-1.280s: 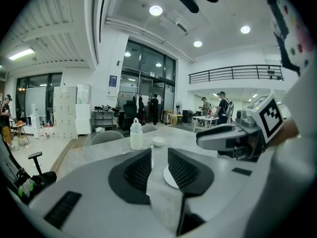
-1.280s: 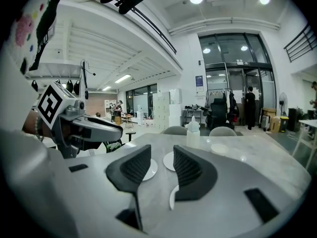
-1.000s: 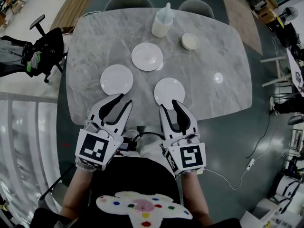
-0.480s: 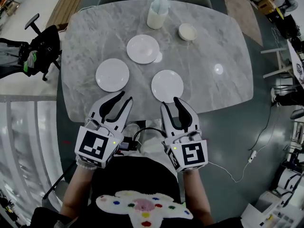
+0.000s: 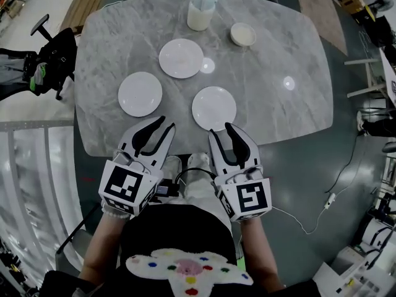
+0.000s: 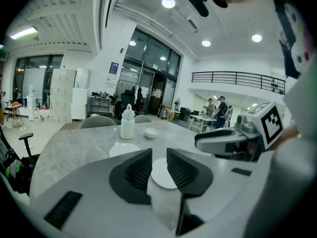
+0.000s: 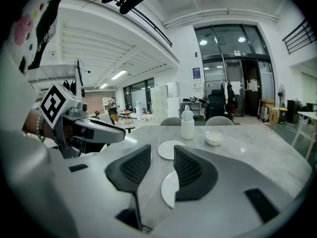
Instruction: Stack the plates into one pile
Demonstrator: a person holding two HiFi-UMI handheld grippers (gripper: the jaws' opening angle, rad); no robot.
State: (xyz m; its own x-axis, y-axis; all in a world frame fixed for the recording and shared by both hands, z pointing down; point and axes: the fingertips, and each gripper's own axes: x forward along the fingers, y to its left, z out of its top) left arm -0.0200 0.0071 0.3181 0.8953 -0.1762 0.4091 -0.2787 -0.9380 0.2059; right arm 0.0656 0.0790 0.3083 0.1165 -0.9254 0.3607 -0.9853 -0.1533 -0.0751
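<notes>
Three white plates lie apart on the grey marble table (image 5: 278, 122): one far (image 5: 181, 58), one left (image 5: 140, 94), one near right (image 5: 214, 108). My left gripper (image 5: 164, 124) hovers over the table's near edge, just short of the left plate. Its jaws have just been closing a little; they stand open with nothing between them. My right gripper (image 5: 221, 129) is open and empty, its tips at the near-right plate's front rim. The left gripper view looks past the jaws (image 6: 159, 152) at the near-right plate (image 6: 163, 172). The right gripper view (image 7: 162, 148) shows that plate (image 7: 170, 188) partly behind its right jaw.
A white bottle (image 5: 202, 8) and a small bowl (image 5: 243, 34) stand at the table's far side, with two chairs behind them. A black office chair (image 5: 52, 57) sits off the left edge. A cable (image 5: 337, 184) runs over the floor at the right.
Both grippers have sunk a little at the near table edge. The left jaws have narrowed slightly. The table and plates sit a bit higher in the head view.
</notes>
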